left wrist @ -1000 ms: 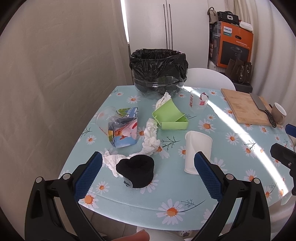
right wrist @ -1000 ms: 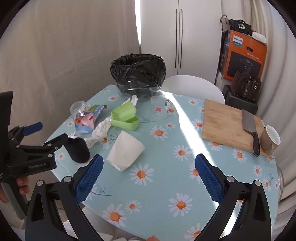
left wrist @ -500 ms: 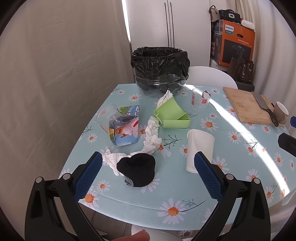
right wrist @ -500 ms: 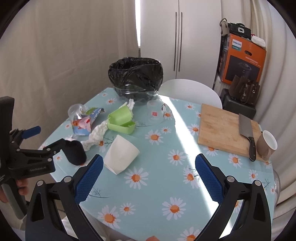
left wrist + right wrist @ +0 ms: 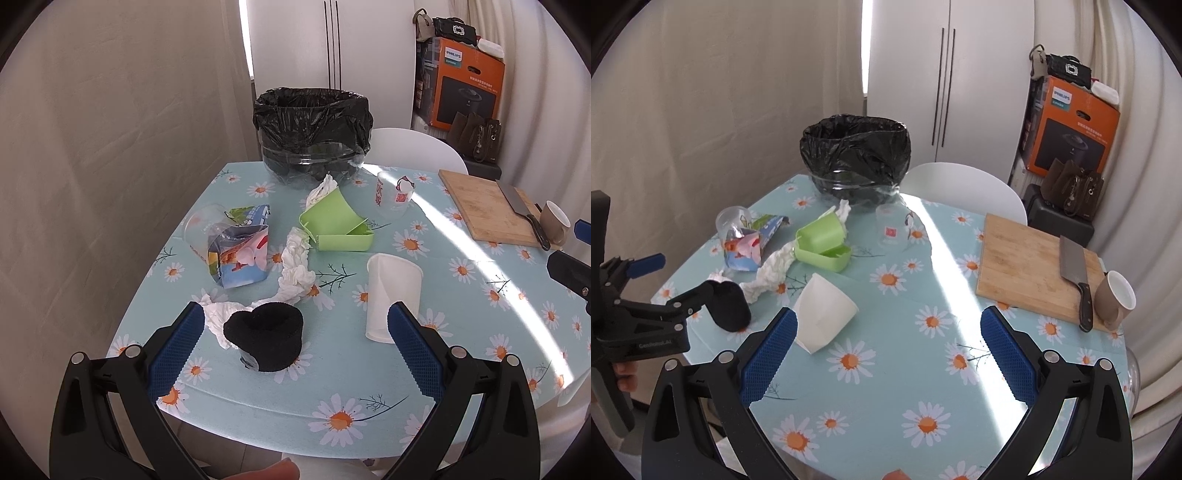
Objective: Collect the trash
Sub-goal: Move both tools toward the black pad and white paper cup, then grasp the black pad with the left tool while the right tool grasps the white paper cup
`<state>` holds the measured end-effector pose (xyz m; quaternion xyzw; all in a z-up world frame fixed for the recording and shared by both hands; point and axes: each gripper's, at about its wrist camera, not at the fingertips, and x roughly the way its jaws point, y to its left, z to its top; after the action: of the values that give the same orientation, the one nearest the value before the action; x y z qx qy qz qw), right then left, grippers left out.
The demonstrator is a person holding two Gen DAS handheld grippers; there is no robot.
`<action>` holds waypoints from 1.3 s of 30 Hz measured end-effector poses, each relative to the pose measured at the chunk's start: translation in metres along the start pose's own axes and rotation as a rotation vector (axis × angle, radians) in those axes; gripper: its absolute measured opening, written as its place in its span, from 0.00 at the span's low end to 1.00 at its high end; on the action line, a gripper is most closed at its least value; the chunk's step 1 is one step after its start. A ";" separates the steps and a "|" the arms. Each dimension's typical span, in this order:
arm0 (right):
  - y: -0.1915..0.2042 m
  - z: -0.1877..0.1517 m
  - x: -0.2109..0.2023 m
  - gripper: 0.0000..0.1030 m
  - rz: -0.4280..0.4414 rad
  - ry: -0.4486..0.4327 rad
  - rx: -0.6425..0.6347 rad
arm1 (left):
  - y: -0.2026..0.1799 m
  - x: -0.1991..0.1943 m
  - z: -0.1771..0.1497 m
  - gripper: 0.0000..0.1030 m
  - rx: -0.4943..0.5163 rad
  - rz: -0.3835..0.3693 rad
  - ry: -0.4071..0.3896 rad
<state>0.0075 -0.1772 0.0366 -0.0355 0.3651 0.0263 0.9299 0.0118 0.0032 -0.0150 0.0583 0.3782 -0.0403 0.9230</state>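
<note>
Trash lies on the daisy tablecloth: a black sock-like lump (image 5: 266, 341) (image 5: 729, 311), crumpled white tissue (image 5: 295, 271) (image 5: 774, 269), a white paper cup on its side (image 5: 391, 295) (image 5: 823, 317), a green open box (image 5: 334, 227) (image 5: 823, 243), a colourful carton (image 5: 238, 258) (image 5: 744, 249) and a clear cup (image 5: 393, 195) (image 5: 892, 230). A bin with a black bag (image 5: 314, 136) (image 5: 855, 158) stands at the far edge. My left gripper (image 5: 293, 343) is open just before the black lump. My right gripper (image 5: 886, 347) is open above the near table, right of the paper cup.
A wooden cutting board (image 5: 1034, 269) with a cleaver (image 5: 1075, 273) and a brown mug (image 5: 1115, 302) sit at the right. A white chair (image 5: 964, 188) stands behind the table. An orange box (image 5: 1071, 129) and bags are at the back right. The table edge (image 5: 295, 413) is near.
Both grippers have drawn slightly closer to the table; the left one nears the black lump. Nothing on the table has moved.
</note>
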 end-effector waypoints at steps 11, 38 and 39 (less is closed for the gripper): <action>0.005 0.004 0.020 0.92 0.006 0.045 0.002 | 0.020 0.022 -0.007 0.94 0.023 0.000 0.049; 0.034 0.004 0.143 0.91 0.093 0.454 0.150 | 0.050 0.108 -0.022 0.94 0.246 -0.240 0.199; 0.038 0.004 0.148 0.91 0.093 0.468 0.155 | 0.050 0.109 -0.021 0.94 0.249 -0.268 0.198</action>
<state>0.1159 -0.1361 -0.0629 0.0477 0.5728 0.0318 0.8177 0.0804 0.0521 -0.1027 0.1248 0.4635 -0.2031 0.8534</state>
